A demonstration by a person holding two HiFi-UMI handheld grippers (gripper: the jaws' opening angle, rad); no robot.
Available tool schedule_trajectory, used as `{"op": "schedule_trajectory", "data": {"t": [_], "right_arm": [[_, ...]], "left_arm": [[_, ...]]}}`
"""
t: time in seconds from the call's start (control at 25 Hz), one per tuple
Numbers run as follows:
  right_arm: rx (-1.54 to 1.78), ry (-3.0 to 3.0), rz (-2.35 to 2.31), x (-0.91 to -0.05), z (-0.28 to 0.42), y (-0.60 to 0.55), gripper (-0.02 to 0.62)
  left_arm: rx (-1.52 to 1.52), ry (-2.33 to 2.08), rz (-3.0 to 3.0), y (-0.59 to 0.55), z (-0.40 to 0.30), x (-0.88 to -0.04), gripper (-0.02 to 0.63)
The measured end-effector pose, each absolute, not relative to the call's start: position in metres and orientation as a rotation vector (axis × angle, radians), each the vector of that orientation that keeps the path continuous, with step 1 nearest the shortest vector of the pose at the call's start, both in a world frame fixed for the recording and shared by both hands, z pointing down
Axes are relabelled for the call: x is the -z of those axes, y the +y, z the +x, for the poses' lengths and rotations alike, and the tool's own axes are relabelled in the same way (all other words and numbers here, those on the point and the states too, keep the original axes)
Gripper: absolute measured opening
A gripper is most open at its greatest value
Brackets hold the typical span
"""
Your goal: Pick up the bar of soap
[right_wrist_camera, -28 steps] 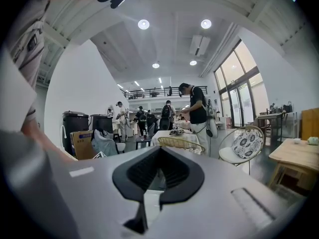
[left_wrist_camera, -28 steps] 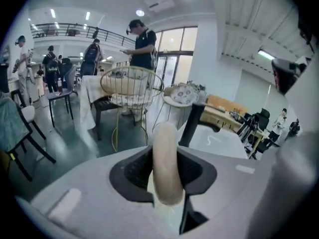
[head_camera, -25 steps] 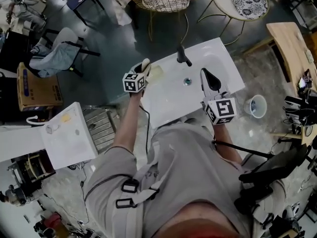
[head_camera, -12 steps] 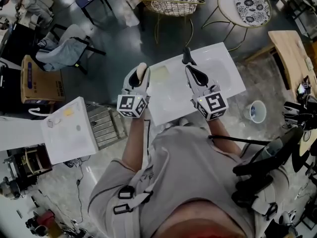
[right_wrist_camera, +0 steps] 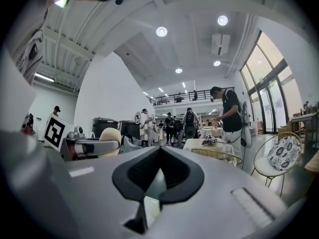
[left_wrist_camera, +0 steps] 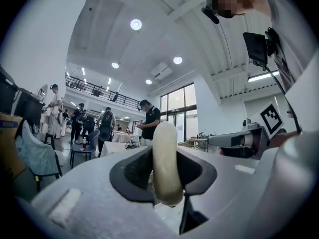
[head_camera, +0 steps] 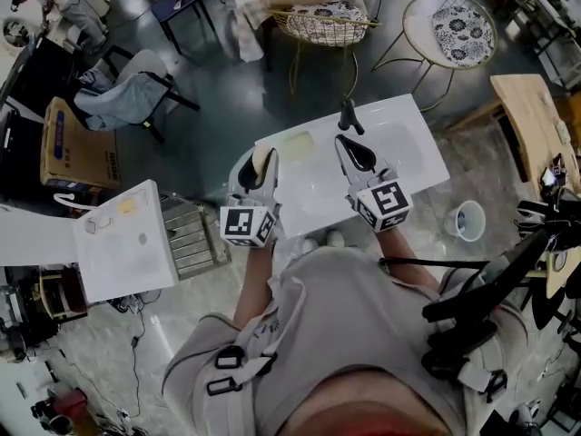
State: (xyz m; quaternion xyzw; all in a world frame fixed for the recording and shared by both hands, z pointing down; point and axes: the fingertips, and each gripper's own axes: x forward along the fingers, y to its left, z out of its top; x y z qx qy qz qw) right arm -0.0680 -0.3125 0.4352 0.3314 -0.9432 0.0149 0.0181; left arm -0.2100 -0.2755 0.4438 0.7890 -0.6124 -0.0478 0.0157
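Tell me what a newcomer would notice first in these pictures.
The pale bar of soap stands out first. It is clamped upright between the jaws of the left gripper, dead centre in the left gripper view. In the head view that gripper hangs by the left edge of a white sink in a busy hall. The right gripper, shut and empty, is over the sink near the black faucet.

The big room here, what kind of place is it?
Probably a large workshop or showroom hall, not a home: a sink stands out in the open, people stand about, and a balcony runs high above.
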Motion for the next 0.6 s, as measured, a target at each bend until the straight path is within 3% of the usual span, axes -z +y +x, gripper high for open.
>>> {"op": "schedule_trajectory", "data": {"t": [0.6], "right_arm": [[0.019,-2.904,0.991,-0.441,-0.062,-0.294,0.000]], "left_arm": [[0.168,-1.873,2.454,-0.265,-0.198,-0.449,0.106]]}}
